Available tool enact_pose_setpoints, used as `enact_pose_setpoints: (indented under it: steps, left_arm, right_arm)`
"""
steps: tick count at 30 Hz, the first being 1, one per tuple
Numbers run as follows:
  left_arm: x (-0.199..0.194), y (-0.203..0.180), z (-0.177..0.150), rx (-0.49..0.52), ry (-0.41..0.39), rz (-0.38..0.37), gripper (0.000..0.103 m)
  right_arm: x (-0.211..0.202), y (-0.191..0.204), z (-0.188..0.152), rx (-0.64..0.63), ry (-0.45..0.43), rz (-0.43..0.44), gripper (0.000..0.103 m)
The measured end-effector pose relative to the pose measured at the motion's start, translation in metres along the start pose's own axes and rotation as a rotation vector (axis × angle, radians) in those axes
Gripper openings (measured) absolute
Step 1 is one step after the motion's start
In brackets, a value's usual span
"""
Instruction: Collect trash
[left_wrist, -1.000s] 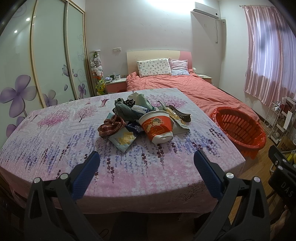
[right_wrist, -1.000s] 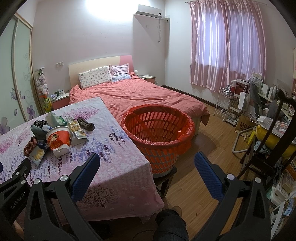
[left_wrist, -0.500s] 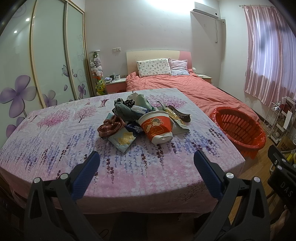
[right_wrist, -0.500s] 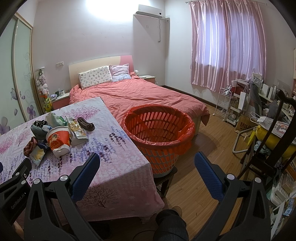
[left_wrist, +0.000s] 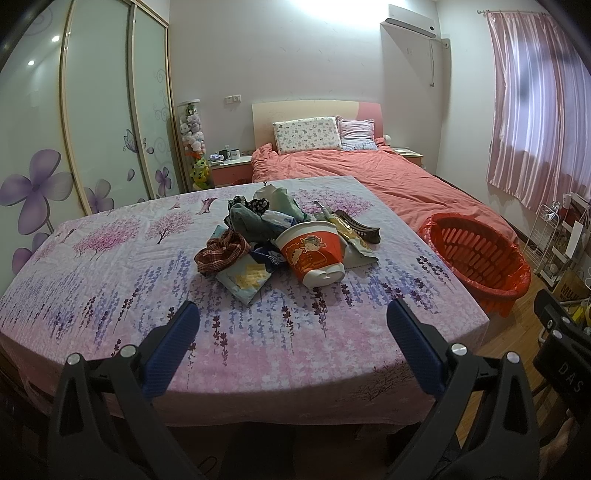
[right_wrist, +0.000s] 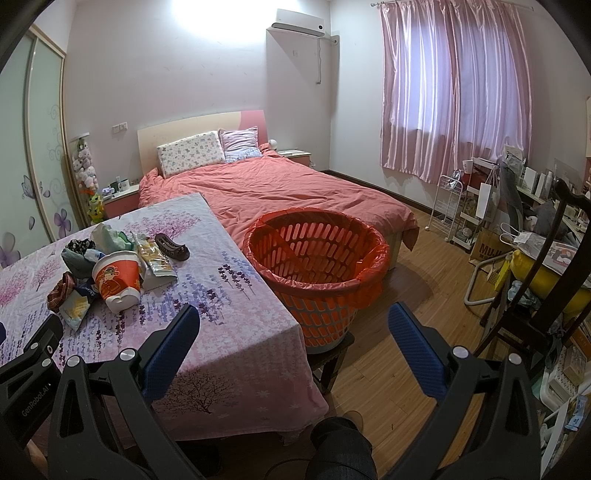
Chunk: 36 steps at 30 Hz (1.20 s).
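Both grippers wide apart, holding nothing.
Left gripper (left_wrist: 293, 325) faces trash pile (left_wrist: 284, 242); right gripper (right_wrist: 293, 325) faces basket (right_wrist: 317, 258), nothing visible inside.

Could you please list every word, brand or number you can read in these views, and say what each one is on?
"GenRobot.AI": on the left gripper body.
"DAS": on the right gripper body; the rest is cut off.
"MUJ": on the brown paper bag, partly hidden.
Print on the red noodle cup: too blurred.
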<state>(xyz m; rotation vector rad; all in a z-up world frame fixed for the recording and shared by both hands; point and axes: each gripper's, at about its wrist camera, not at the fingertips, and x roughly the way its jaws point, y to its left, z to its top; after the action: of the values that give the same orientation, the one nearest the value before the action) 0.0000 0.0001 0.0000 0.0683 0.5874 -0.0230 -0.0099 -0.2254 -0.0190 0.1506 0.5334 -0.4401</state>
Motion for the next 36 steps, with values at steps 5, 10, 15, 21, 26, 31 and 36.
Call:
enact_pose_setpoints:
  steps: [5,10,15,21,26,31,36]
  left_arm:
    - [0.000,0.000,0.000,0.000,0.000,0.000,0.099]
    - [0.000,0.000,0.000,-0.001,-0.001,0.000,0.099]
    - [0.000,0.000,0.000,0.000,0.000,0.000,0.099]
    - [0.000,0.000,0.000,-0.001,0.000,0.000,0.099]
    - [0.003,0.003,0.001,-0.010,0.002,0.010,0.099]
    - [0.018,0.022,0.004,-0.051,0.012,0.039,0.099]
    - [0.035,0.043,0.008,-0.092,0.031,0.055,0.099]
  right_arm:
    - [0.000,0.000,0.000,0.000,0.000,0.000,0.101]
    - [0.000,0.000,0.000,0.000,0.000,0.000,0.101]
    - [0.000,-0.001,0.000,0.000,0.000,0.000,0.101]
    - [0.001,-0.001,-0.001,0.000,0.000,0.000,0.101]
    - [0.000,-0.001,-0.001,0.002,-0.002,0.016,0.101]
    - [0.008,0.006,0.003,-0.011,-0.002,0.051,0.101]
    - [0.018,0.013,0.004,-0.017,0.025,0.085,0.101]
